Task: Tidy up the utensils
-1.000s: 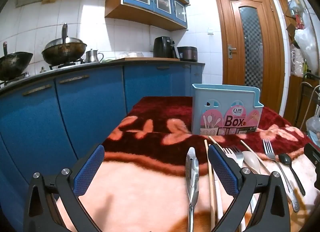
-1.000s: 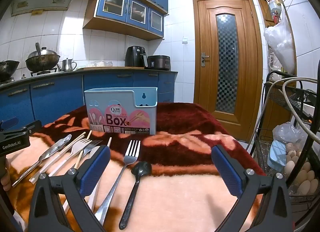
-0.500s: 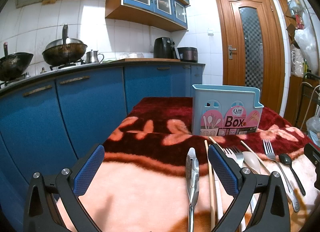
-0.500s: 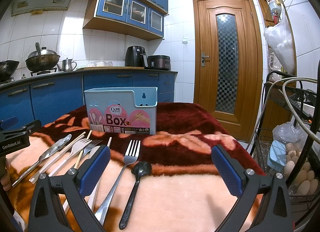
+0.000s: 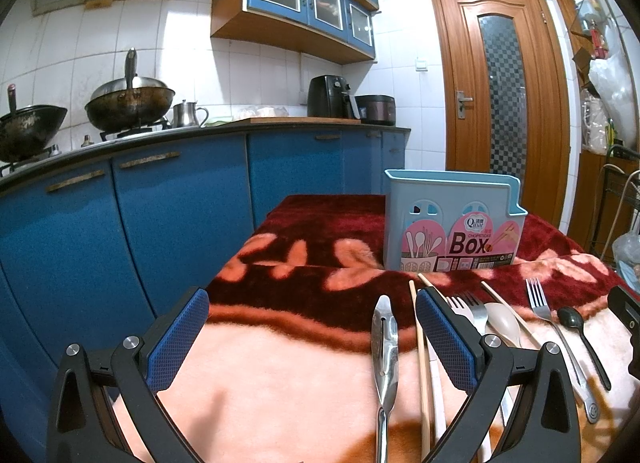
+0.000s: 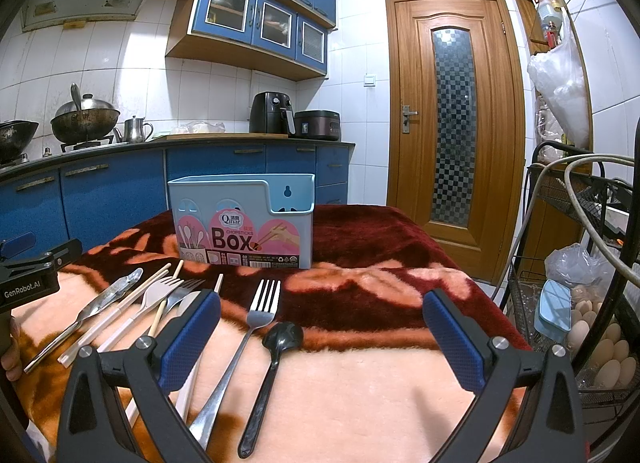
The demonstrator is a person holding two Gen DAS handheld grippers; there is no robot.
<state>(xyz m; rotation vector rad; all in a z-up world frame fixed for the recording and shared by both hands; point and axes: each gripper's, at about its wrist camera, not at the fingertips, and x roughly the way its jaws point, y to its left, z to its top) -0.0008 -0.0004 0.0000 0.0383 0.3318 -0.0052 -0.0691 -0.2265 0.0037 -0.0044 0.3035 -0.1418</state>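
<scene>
Fingers (image 5: 178, 339) — both pairs spread, unmoved — utensils (image 6: 256, 315) untouched.

White tiled walls (image 6: 592, 75) are reflecting indoor light. Blue base cabinets (image 5: 180, 199) running under a dark countertop (image 6: 248, 142); blue glass-front wall cabinets (image 6: 264, 23) hanging above. Wooden door (image 6: 456, 119) with checkered glass standing shut. Wire rack (image 6: 576, 263) at right, possibly holding eggs.

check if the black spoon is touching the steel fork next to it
Apart. The right wrist view shows blanket between the black spoon and the steel fork along their whole length.
</scene>
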